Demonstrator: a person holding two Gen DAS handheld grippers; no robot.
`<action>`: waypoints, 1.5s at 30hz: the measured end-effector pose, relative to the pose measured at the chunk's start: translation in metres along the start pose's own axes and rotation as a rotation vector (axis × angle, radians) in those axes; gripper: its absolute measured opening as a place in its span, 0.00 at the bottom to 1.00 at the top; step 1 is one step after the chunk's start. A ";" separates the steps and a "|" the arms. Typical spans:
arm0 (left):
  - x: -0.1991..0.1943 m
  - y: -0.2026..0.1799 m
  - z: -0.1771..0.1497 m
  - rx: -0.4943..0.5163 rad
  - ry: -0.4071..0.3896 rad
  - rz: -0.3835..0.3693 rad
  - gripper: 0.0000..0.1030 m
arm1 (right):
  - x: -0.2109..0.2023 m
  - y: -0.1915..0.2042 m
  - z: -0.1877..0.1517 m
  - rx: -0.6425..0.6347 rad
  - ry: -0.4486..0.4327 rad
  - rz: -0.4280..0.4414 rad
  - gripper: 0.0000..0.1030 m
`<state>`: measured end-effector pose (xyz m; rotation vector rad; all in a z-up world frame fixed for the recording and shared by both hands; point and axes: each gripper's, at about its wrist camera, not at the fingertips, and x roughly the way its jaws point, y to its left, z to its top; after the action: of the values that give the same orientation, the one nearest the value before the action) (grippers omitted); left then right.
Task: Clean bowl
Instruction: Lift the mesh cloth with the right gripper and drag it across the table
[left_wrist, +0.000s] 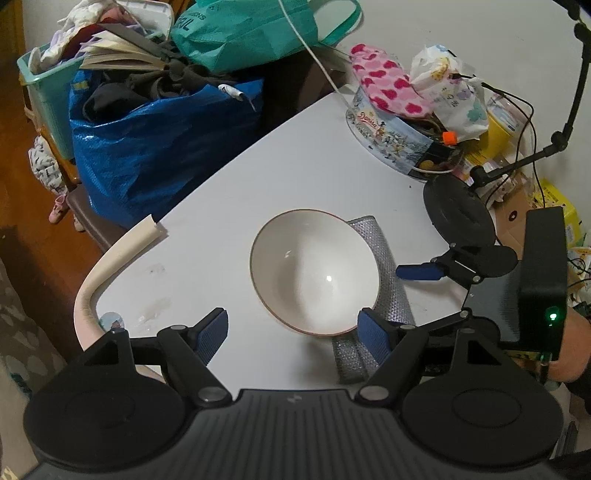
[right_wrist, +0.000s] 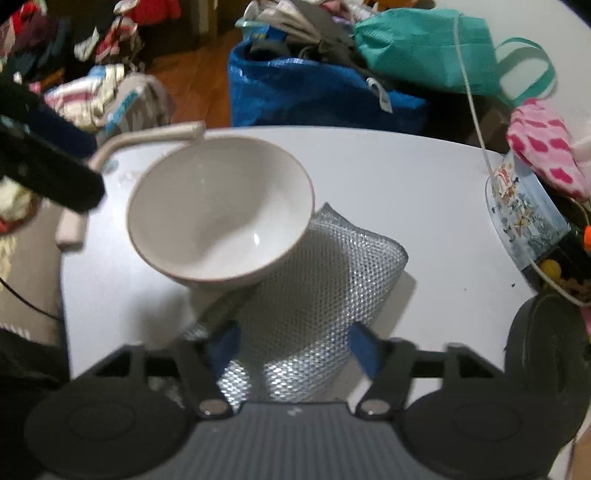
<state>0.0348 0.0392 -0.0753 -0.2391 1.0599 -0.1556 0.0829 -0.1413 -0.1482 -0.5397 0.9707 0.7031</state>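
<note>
Both grippers, jaws wide, over bowl and cloth.
Right gripper (right_wrist: 293, 350) straddled the silver cloth (right_wrist: 321, 280) unpinched; bowl (left_wrist: 314, 271) leaned at its ten o'clock; left gripper (left_wrist: 291, 332) held nothing, likely ready to steady it.

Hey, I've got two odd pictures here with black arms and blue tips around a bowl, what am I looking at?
These are two hand-held tongs, one in each of a person's hands, each with a camera looking along its blue-tipped fingers. One picture is from the left tongs, the other from the right tongs. On the white table a white bowl rests partly on a silvery mesh cloth. A decorated tin stands behind. Both tongs are open and grip nothing; the cloth lies between the right tongs' fingers, unpinched.
</note>
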 end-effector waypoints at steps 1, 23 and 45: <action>0.001 0.000 0.000 0.000 0.002 -0.001 0.75 | 0.003 -0.001 0.000 -0.007 0.006 0.002 0.68; 0.010 0.009 0.011 -0.024 0.018 0.001 0.75 | 0.024 -0.008 0.014 -0.111 0.095 0.144 0.69; 0.004 -0.011 0.009 0.040 0.018 -0.021 0.75 | -0.042 -0.038 -0.029 -0.366 0.055 0.125 0.63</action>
<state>0.0448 0.0284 -0.0718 -0.2135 1.0715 -0.1979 0.0791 -0.1986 -0.1209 -0.8267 0.9371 0.9913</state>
